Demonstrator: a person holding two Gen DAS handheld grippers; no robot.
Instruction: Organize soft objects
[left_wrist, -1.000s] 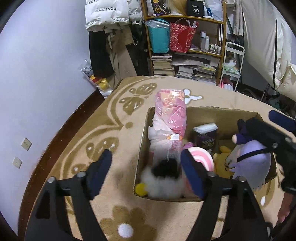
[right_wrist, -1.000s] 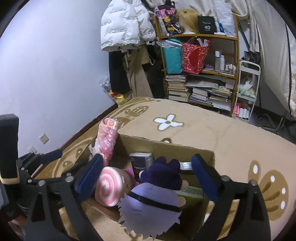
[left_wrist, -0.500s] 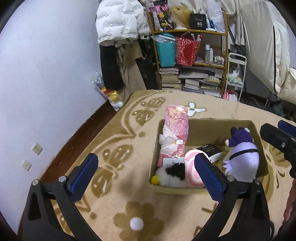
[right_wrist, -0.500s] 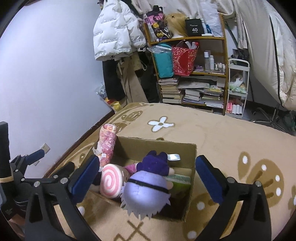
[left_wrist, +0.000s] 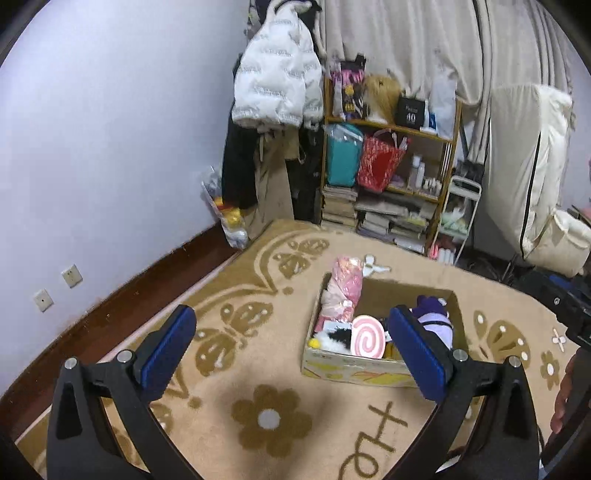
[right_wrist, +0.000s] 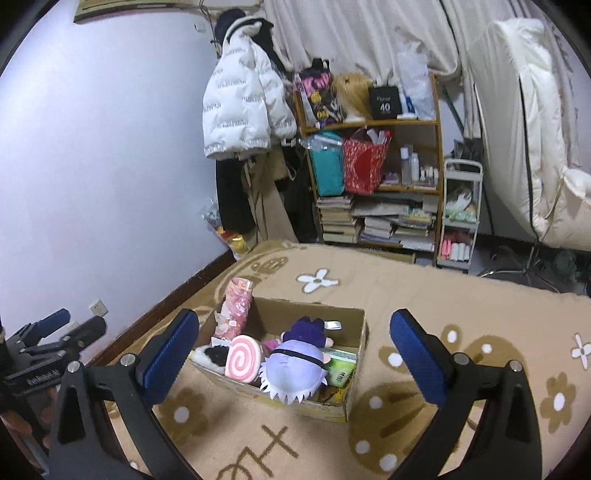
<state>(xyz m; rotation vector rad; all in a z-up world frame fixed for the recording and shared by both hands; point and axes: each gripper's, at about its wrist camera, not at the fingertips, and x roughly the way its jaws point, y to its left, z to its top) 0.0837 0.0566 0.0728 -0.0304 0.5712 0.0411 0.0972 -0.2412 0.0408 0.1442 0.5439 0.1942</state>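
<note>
both claws were held up and back from the cardboard box (right_wrist: 354, 334), which sat on the patterned beige rug (right_wrist: 461, 295). the left gripper (left_wrist: 291, 345) had its blue pads spread wide and nothing between them. the right gripper (right_wrist: 291, 349) was likewise wide apart and empty, and the box showed through the gap between its pads.

the soft things lay inside the box. a purple plush doll (right_wrist: 295, 363) rested face down near the front, touching a pink swirl cushion (right_wrist: 242, 357) on its left. a black and white fluffy toy (right_wrist: 212, 354) lay at the front left corner, and a tall pink wrapped bundle (right_wrist: 236, 306) stood upright against the back left corner, rising above the rim. a green packet (right_wrist: 341, 363) was tucked in just right of the doll. what lay under them could not be made out.

no loose soft toy showed on the rug around the box, so the packing step looked finished or close to it, with both tools clear of the load. if anything remained, the next move called for finding another soft item out of view, or reaching down to press the doll lower so it sat below the rim, taking care not to snag the box wall.
</note>
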